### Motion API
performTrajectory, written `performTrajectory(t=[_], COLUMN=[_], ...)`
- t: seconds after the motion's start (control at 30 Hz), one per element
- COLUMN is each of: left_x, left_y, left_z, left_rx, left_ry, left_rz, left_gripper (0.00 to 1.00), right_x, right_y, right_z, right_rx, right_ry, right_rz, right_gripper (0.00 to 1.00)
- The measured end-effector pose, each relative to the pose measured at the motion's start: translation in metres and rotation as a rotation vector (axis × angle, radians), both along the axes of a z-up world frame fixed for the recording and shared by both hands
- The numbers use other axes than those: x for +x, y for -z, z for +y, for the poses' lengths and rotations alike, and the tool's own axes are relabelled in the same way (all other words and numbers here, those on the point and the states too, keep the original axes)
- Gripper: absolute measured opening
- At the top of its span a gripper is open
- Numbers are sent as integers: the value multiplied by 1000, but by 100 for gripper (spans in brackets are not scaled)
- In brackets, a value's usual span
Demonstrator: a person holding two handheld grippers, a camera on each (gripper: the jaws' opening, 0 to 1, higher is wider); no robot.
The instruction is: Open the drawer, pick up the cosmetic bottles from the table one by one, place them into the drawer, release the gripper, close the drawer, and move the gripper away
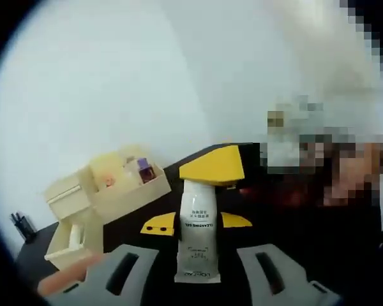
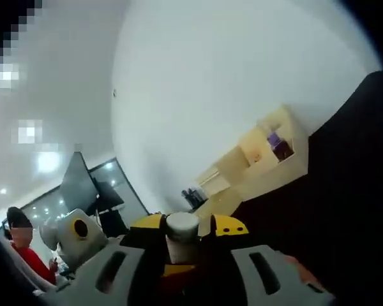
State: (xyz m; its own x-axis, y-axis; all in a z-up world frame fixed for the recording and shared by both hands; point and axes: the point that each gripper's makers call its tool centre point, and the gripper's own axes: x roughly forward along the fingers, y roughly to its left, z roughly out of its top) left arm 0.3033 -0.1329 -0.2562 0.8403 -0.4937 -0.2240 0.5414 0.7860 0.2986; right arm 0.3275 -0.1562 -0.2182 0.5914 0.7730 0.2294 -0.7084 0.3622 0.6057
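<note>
Looks like an office or lab room set up w/ a demo bench: plain white wall [image 1: 115, 76], black table [image 2: 345, 191] w/ a cream desktop organizer [image 1: 105, 191] w/ small drawers and cosmetic bits in its top tray. Pen holder [image 1: 23, 226] at table edge. Right gripper view: dark monitor [image 2: 80, 182], glass partition w/ ceiling lights reflected, and a person in red [image 2: 29, 258] seated in the background

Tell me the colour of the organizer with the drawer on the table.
Pale cream-yellow; the organizer shows best in the left gripper view.
</note>
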Motion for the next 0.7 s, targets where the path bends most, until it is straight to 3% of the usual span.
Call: performTrajectory(t=[0.13, 0.27, 0.33, 0.5, 0.63, 0.7], left_x=[3, 15, 25, 46, 61, 67], left_y=[-3, -14, -27, -48, -59, -62], left_z=[26, 53, 70, 101, 120, 127], left_rx=[-16, -101, -116, -141, -140, -139], left_ry=[-44, -78, -103, -163, -205, -218], left_rz=[12, 75, 68, 65, 59, 57], left_gripper=[19, 19, 19, 19, 19, 19], right_x=[1, 0, -3, -10, -17, -19], right_y=[-2, 1, 4, 12, 23, 25], right_z=[-2, 3, 8, 22, 37, 40], right_rx=[16, 5, -11, -155, -273, -308], right_ry=[8, -13, -29, -54, -86, -86], right_rz=[4, 14, 13, -85, -152, -171], right_gripper=[29, 29, 29, 37, 57, 59])
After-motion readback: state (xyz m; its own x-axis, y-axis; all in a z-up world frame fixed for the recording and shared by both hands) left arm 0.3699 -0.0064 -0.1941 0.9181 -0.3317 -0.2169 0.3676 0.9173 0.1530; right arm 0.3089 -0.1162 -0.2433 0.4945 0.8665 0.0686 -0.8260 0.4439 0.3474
